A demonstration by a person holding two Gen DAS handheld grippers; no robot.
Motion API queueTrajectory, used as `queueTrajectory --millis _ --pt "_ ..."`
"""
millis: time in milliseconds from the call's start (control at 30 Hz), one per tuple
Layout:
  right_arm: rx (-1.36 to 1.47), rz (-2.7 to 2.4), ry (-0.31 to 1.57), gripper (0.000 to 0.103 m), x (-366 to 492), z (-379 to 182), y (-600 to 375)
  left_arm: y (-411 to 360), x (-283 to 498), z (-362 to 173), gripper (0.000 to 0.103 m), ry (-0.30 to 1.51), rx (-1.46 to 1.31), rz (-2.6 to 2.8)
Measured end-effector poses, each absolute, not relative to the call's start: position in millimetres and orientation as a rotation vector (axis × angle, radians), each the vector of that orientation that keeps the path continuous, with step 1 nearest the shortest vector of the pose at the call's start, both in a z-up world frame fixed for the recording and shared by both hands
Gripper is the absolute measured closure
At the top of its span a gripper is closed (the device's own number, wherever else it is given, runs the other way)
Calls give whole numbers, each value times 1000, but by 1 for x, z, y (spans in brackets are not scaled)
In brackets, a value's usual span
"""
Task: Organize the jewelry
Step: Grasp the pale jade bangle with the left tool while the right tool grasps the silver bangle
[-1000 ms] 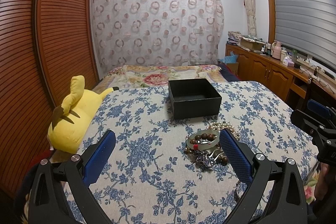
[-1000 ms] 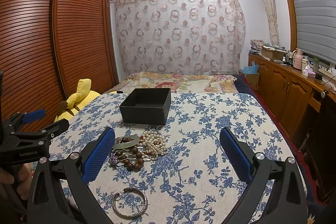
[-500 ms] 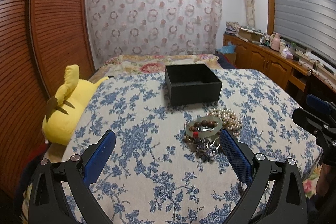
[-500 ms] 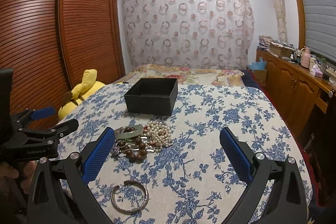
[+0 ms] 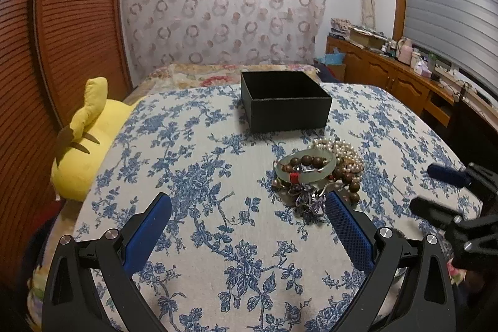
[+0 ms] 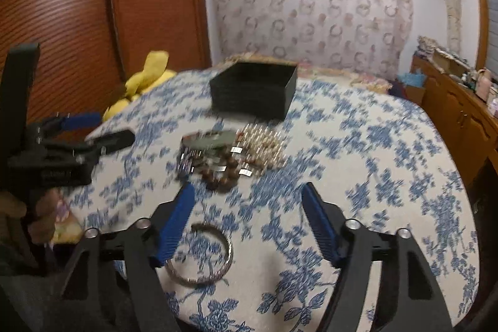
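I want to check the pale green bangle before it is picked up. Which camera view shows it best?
The left wrist view. There the pale green bangle is sharp, lying on the jewelry pile with brown beads across it. The right wrist view is motion-blurred and shows it only as a flat greenish smear.

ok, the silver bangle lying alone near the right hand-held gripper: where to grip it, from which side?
Grip the silver bangle across its thin rim at the far arc, coming from above. It lies flat on the floral cloth, apart from the jewelry pile, so one finger should go inside the ring, one outside. The right hand-held gripper is closing with nothing between its fingers yet.
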State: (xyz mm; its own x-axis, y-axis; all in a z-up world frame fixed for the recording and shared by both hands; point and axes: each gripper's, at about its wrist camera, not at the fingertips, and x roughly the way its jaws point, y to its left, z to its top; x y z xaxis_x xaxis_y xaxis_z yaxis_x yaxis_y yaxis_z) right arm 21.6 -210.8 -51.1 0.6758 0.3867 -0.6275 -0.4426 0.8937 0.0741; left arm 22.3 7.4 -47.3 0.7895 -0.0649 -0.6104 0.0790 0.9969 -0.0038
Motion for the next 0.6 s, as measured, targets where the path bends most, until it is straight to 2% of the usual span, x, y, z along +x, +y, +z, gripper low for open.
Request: queueTrajectory --millis 233,467,567,600 --pt "-134 527 787 59 23 -76 -200 9 30 -59 7 693 15 -121" --pt "-192 542 838 73 28 -87 -197 4 45 -69 7 740 16 -183" --pt "-215 539 835 86 32 -89 -198 0 53 -72 7 759 13 -221" --pt "-221 539 833 93 32 -90 -198 0 54 -72 7 761 13 -224"
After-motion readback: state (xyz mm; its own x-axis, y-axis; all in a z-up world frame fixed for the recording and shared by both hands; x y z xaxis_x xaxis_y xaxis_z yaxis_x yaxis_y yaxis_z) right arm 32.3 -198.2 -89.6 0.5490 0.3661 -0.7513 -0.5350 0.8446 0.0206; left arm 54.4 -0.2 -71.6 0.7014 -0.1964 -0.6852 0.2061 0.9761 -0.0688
